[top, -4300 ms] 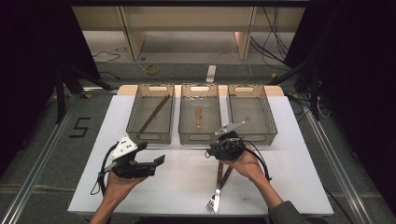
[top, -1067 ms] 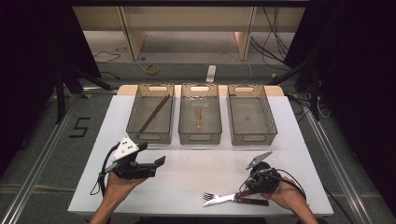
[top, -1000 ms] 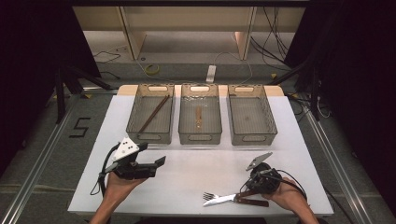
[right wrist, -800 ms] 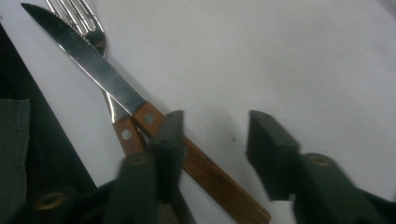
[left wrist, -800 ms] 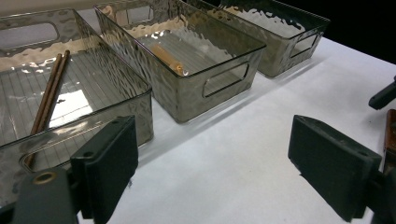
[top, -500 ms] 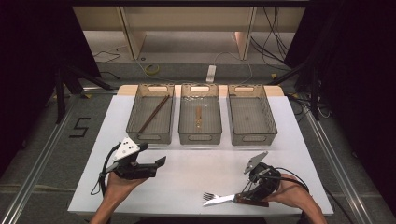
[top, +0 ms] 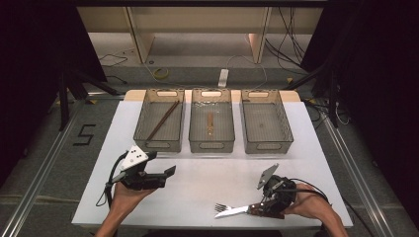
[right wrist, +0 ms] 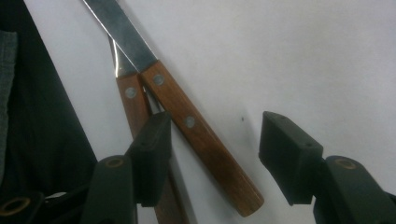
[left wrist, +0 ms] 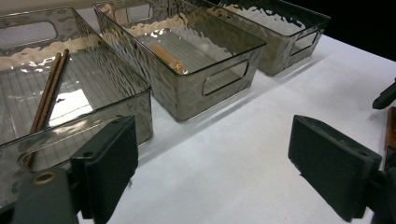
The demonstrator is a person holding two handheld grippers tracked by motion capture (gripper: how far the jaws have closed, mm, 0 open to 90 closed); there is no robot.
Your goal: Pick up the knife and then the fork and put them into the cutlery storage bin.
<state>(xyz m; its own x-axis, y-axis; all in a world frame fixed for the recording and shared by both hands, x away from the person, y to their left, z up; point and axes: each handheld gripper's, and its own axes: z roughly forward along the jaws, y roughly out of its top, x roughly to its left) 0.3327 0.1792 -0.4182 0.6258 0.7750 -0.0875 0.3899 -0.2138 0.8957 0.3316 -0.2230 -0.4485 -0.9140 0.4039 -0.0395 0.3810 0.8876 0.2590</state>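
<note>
Two wooden-handled utensils lie on the white table [top: 207, 173] at its front right: a knife [right wrist: 201, 135] with its blade [top: 236, 212] pointing left, and under it a fork [top: 220, 207] with a handle [right wrist: 134, 100] like the knife's. My right gripper [top: 264, 205] [right wrist: 215, 128] stands over the handles. Its jaws have just been closing but are still apart: the knife handle lies between them, near the left pad and well off the right pad. My left gripper [top: 168, 177] [left wrist: 215, 149] hovers at the front left, open with nothing between its jaws.
Three smoky clear bins stand in a row at the back. The left bin [top: 160, 144] holds brown chopsticks [top: 163, 120], the middle bin [top: 211, 146] a wooden-handled piece [top: 210, 123], and the right bin [top: 267, 146] shows nothing inside. The table's front edge runs close to the utensils.
The right hand carried the utensils from the table's middle to the front right and laid them down. Within the last second its jaws came apart and the gripper tipped up slightly. The left gripper kept still.
</note>
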